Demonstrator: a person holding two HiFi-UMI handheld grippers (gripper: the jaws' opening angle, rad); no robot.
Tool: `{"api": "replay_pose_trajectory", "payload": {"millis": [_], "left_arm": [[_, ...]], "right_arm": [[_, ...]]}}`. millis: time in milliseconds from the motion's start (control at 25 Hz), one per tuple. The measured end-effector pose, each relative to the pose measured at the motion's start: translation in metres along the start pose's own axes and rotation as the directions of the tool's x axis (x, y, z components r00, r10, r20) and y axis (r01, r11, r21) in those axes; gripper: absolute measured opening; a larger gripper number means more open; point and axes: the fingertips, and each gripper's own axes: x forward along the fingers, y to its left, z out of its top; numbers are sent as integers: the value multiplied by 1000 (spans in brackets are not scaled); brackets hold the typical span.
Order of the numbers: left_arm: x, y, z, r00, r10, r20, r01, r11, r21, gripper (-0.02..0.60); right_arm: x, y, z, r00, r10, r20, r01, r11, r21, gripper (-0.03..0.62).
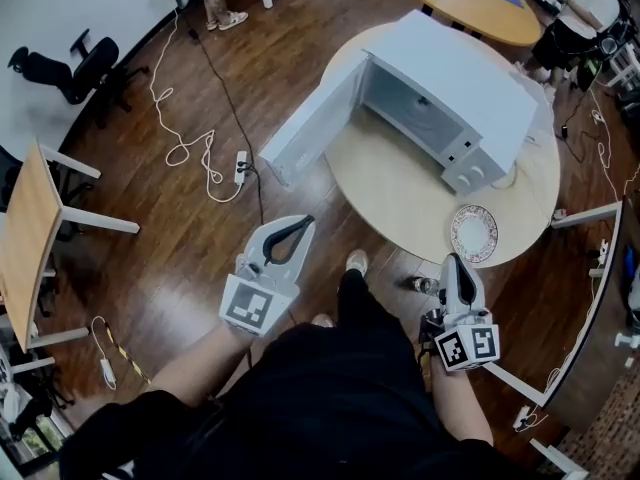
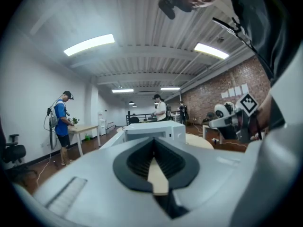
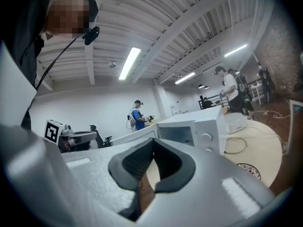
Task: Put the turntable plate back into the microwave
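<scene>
Below the head camera, a round table (image 1: 385,193) carries a white microwave (image 1: 455,93) with its door (image 1: 308,133) swung wide open to the left. The turntable plate (image 1: 473,233), patterned around its rim, lies flat on the tabletop near the front edge, just in front of the microwave's control knobs and outside the oven. Both grippers are held short of the table, above the wooden floor (image 1: 180,258). The left gripper (image 1: 303,222) points toward the open door, and the right gripper (image 1: 453,260) points toward the plate without touching it.

Along the left gripper view, the left gripper (image 2: 153,143) has its black pads meeting at the tips, with nothing between them. The microwave (image 2: 154,129) stands straight ahead, and the right gripper (image 2: 232,121) shows at the right.

Along the right gripper view, the right gripper (image 3: 152,145) likewise has its jaws pressed together and empty. The microwave (image 3: 201,126) sits beyond them, its cavity exposed. The plate (image 3: 249,170) rests on the table at lower right, apart from the jaws.
</scene>
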Motion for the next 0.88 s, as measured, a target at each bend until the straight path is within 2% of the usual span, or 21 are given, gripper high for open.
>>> {"api": "replay_pose_trajectory", "payload": {"millis": [280,360,480,640,880], "left_arm": [[71,2,-1,995,-94,-43,93,995,-33,3],[89,2,-2,991,-120,-65,118,992,-38,3],[114,5,5,989,-130,-72,126,991,-52,3],[140,8,7,983,-158,-91,155,987,-34,3],[177,25,15,984,-139,-108,134,990,-45,3]], "right_arm": [[32,-43,11,999,-45,6,44,998,40,2],[41,-47,16,999,-36,10,35,999,36,2],[52,-56,23,1000,-23,9,23,1000,16,2],[65,-75,34,999,-32,20,31,999,32,2],[90,-99,45,999,-14,46,11,999,50,2]]}}
